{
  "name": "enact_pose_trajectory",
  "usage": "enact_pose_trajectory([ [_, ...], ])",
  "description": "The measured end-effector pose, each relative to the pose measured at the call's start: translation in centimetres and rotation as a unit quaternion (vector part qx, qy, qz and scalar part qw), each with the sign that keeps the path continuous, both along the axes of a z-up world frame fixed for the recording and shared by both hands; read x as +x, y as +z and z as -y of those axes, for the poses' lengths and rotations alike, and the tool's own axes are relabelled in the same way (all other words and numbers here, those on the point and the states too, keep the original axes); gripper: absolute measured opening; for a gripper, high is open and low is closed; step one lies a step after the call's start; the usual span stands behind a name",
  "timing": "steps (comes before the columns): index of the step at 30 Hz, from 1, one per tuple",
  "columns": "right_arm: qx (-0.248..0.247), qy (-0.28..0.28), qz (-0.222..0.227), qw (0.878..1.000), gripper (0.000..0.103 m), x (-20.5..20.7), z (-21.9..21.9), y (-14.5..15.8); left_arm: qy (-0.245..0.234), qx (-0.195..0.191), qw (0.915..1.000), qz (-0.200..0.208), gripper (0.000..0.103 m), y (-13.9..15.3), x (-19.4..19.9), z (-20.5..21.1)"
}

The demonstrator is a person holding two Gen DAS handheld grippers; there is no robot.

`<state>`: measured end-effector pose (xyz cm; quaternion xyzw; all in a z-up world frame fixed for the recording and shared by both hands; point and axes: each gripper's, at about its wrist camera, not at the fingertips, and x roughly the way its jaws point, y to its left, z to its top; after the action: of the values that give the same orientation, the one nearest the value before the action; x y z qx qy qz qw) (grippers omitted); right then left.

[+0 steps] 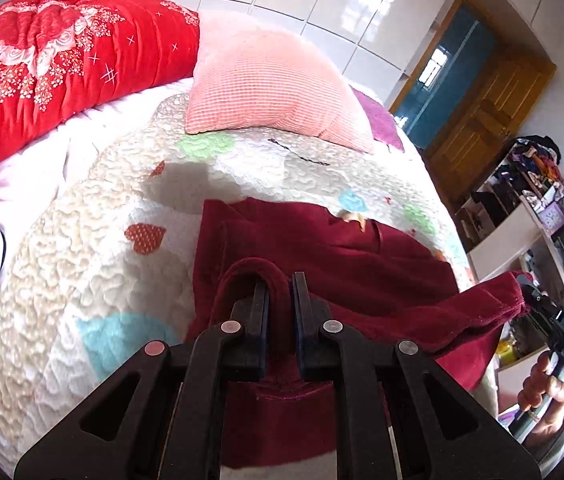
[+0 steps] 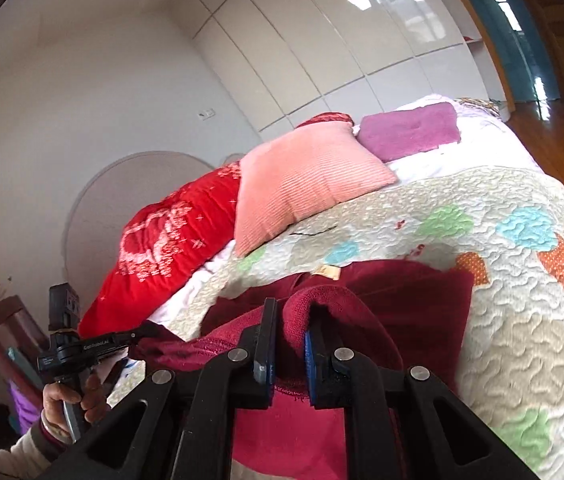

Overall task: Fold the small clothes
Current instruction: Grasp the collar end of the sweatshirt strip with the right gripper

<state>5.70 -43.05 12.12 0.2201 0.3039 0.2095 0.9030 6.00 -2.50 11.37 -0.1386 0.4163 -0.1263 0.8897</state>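
Observation:
A dark red velvet garment point(image 1: 361, 264) lies on the quilted bed cover point(image 1: 82, 264). My left gripper point(image 1: 280, 286) is shut on a fold of its near edge and lifts it. My right gripper point(image 2: 291, 312) is shut on another fold of the garment point(image 2: 401, 296); in the left wrist view it point(image 1: 529, 292) holds the cloth's right corner up off the bed edge. In the right wrist view the left gripper point(image 2: 150, 330) holds the cloth at the left. A small tan label point(image 2: 327, 271) shows at the garment's far edge.
A pink ribbed pillow point(image 1: 270, 88), a red floral duvet point(image 1: 54, 64) and a purple cushion point(image 2: 409, 130) lie at the head of the bed. White wardrobe doors point(image 2: 321, 40) stand behind. Cluttered shelves point(image 1: 529, 200) and a wooden door point(image 1: 485, 116) are at the right.

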Motion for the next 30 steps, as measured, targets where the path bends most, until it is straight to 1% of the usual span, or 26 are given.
enact_pose_trajectory([
  [2,0.004,-0.023,-0.021,1.0,0.01,3.2,0.6,-1.7,0.011,0.006,0.9999,-0.005,0.009,-0.8,2.7,0.4],
  [4,0.021,-0.048,-0.058,0.997,0.011,6.4,1.5,-4.0,0.014,-0.002,0.9998,-0.009,0.009,-1.8,4.9,0.5],
  [5,0.017,-0.059,-0.086,0.994,0.014,7.7,1.8,-5.3,0.01,-0.012,0.9997,-0.018,0.009,-2.4,5.9,0.5],
  [6,0.014,-0.072,-0.114,0.991,0.019,8.7,2.3,-6.4,0.006,-0.027,0.9991,-0.034,0.01,-3.1,6.8,0.5],
  [7,0.026,-0.085,-0.126,0.988,0.021,8.9,3.1,-7.1,0.005,-0.04,0.9979,-0.051,0.014,-3.6,7.4,0.2],
  [8,0.05,-0.099,-0.118,0.987,0.025,8.4,4.0,-7.2,0.006,-0.051,0.9966,-0.065,0.019,-3.9,7.8,-0.2],
  [10,0.083,-0.126,-0.087,0.985,0.04,6.9,5.7,-6.6,0.003,-0.075,0.9951,-0.063,0.023,-3.4,8.0,-1.5],
  [11,0.089,-0.139,-0.072,0.984,0.051,6.0,6.4,-6.1,0.0,-0.079,0.9952,-0.057,0.028,-2.8,7.6,-1.8],
  [12,0.085,-0.142,-0.064,0.984,0.052,5.6,6.8,-5.5,0.001,-0.075,0.9958,-0.051,0.031,-2.2,7.5,-2.0],
  [13,0.076,-0.134,-0.062,0.986,0.052,5.3,6.8,-5.0,0.014,-0.06,0.9974,-0.037,0.049,-1.5,7.2,-2.3],
  [14,0.065,-0.119,-0.062,0.989,0.052,5.1,6.6,-4.5,0.034,-0.043,0.9984,-0.014,0.064,-0.8,6.6,-2.4],
  [15,0.052,-0.103,-0.06,0.991,0.052,4.9,6.0,-4.0,0.045,-0.034,0.9983,0.011,0.068,-0.2,6.1,-2.5],
  [16,0.037,-0.089,-0.055,0.994,0.052,4.8,5.1,-3.6,0.044,-0.034,0.998,0.029,0.071,0.2,5.7,-2.4],
  [17,0.019,-0.077,-0.049,0.996,0.051,4.8,4.1,-3.3,0.036,-0.037,0.9981,0.035,0.071,0.3,5.6,-2.0],
  [18,0.0,-0.064,-0.044,0.997,0.048,4.9,2.8,-3.1,0.028,-0.036,0.9985,0.031,0.071,0.1,5.7,-1.5],
  [21,-0.055,-0.04,-0.056,0.996,0.043,6.6,-0.5,-3.2,0.019,-0.01,0.9998,-0.001,0.071,-1.7,6.8,0.5],
  [25,-0.083,-0.051,-0.08,0.992,0.042,10.2,-1.9,-5.0,0.02,0.027,0.9988,-0.035,0.071,-4.6,9.3,2.5],
  [27,-0.12,-0.082,-0.105,0.984,0.042,12.1,-1.6,-6.6,0.032,0.044,0.9974,-0.048,0.071,-6.0,10.6,2.6],
  [28,-0.123,-0.095,-0.116,0.981,0.042,12.8,-1.1,-7.4,0.038,0.05,0.9966,-0.054,0.071,-6.6,11.3,2.6],
  [30,-0.114,-0.104,-0.143,0.978,0.042,14.1,-0.2,-9.3,0.045,0.056,0.9949,-0.071,0.071,-8.0,12.8,2.4],
])
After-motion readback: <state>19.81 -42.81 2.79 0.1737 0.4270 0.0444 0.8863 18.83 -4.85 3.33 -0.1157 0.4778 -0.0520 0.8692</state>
